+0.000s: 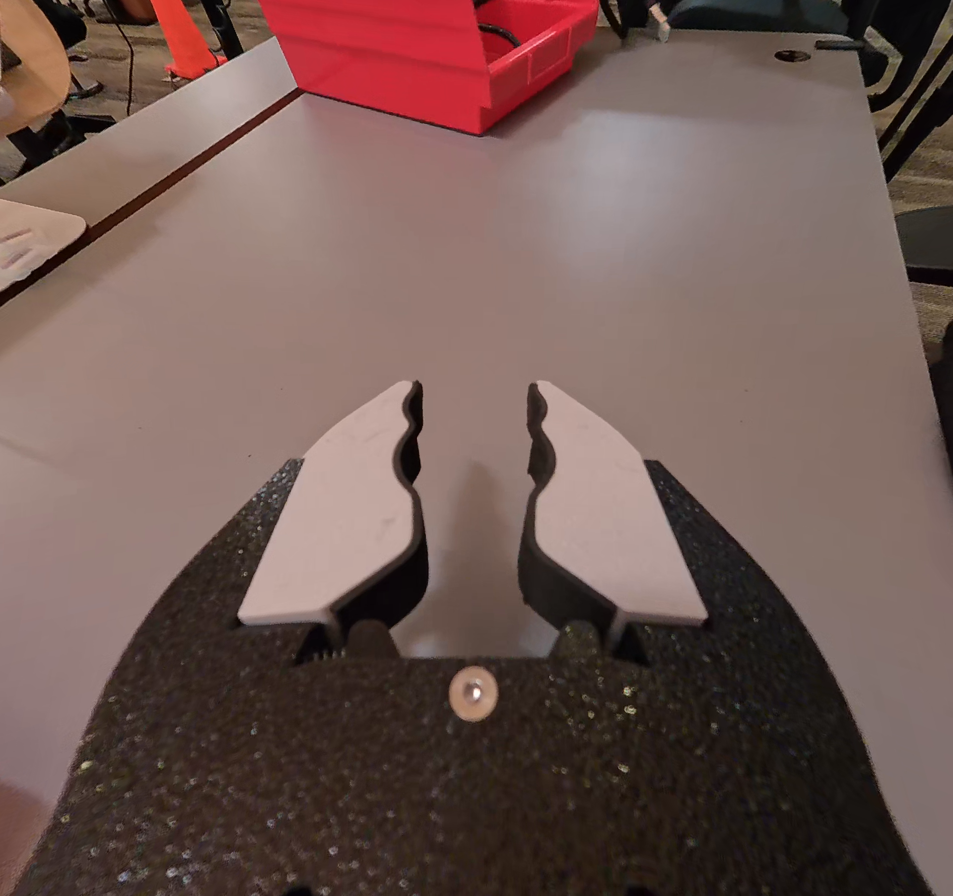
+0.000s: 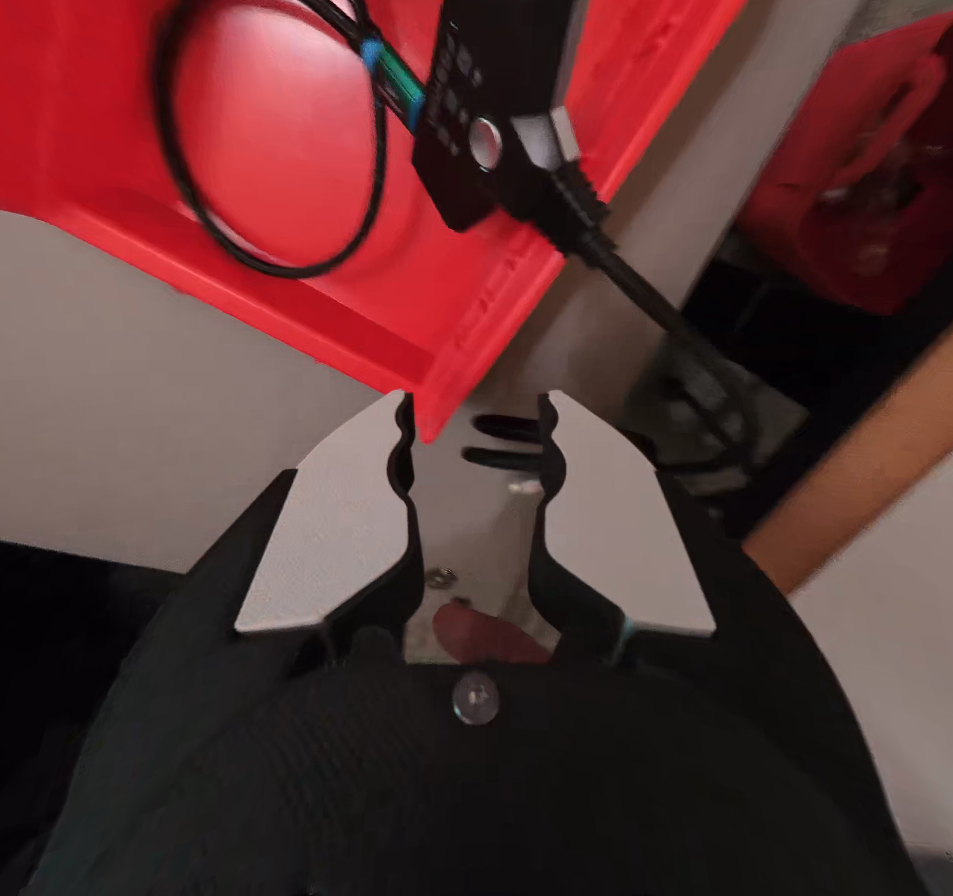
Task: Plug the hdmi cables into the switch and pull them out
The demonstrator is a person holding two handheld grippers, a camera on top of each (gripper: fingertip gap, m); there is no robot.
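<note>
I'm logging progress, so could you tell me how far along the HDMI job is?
Done: little shows. The switch lies in the red bin with a black cable and a blue-ended one at its sides; whether they are seated is unclear. In hand: nothing. The left gripper is open over the table, the right gripper open near the bin's corner. Left: gripping, plugging, pulling.

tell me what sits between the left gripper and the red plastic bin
Nothing: in the left wrist view only bare grey tabletop runs from the open left gripper to the red plastic bin.
</note>
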